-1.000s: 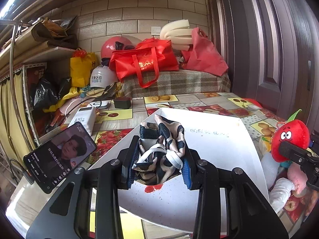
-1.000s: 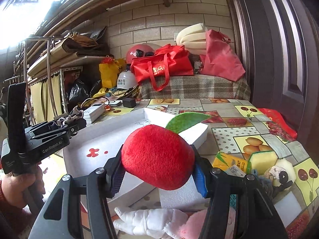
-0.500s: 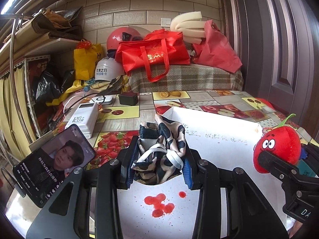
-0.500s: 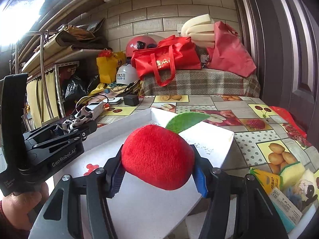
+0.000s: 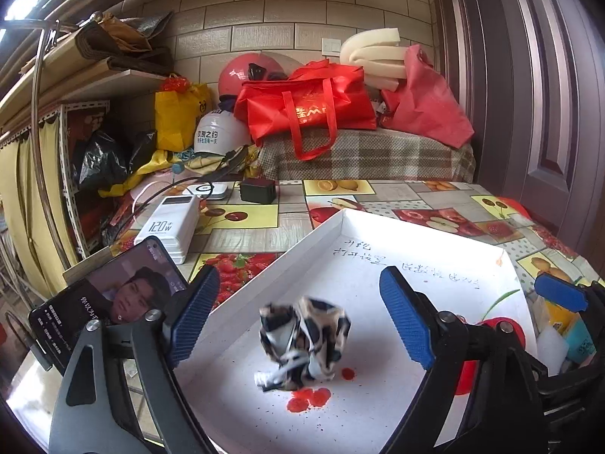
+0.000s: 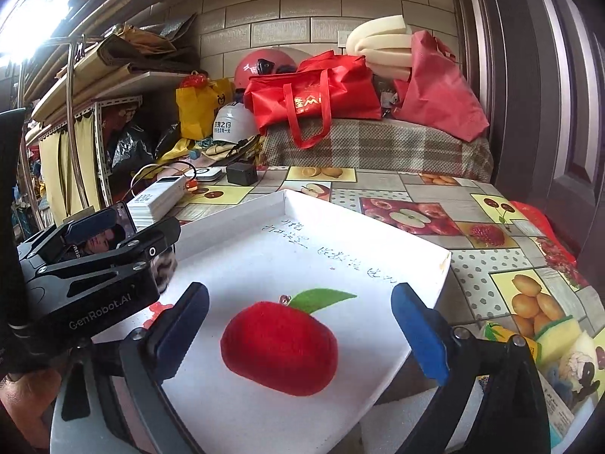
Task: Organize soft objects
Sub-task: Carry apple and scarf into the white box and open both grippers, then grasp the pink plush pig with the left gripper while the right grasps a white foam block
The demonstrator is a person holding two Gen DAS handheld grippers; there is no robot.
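Left wrist view
Left gripper (image 5: 298, 317): its blue-padded fingers (image 5: 193, 316) are standing wide apart, gripping nothing.
Crumpled black, tan and white patterned cloth (image 5: 304, 342): is lying loose on the floor of the shallow white foam tray (image 5: 427, 234), between the fingers and touching neither, just beside some red stains (image 5: 308, 399).
Right gripper (image 5: 559, 297): is showing at the right edge, one blue pad visible above the tray's right rim.
Black smartphone with a lit screen (image 5: 109, 299): is leaning just left of the tray, near a white power bank (image 5: 170, 225).

Right wrist view
Right gripper (image 6: 298, 335): its blue pads (image 6: 418, 335) are spread wide, holding nothing.
Red plush apple with a green felt leaf (image 6: 280, 342): is resting on the tray (image 6: 363, 219) floor between the pads, clear of both.
Left gripper (image 6: 102, 242): is hovering over the tray's left side, fingers parted.
Fruit-print tablecloth (image 6: 491, 234): is lying under the tray.
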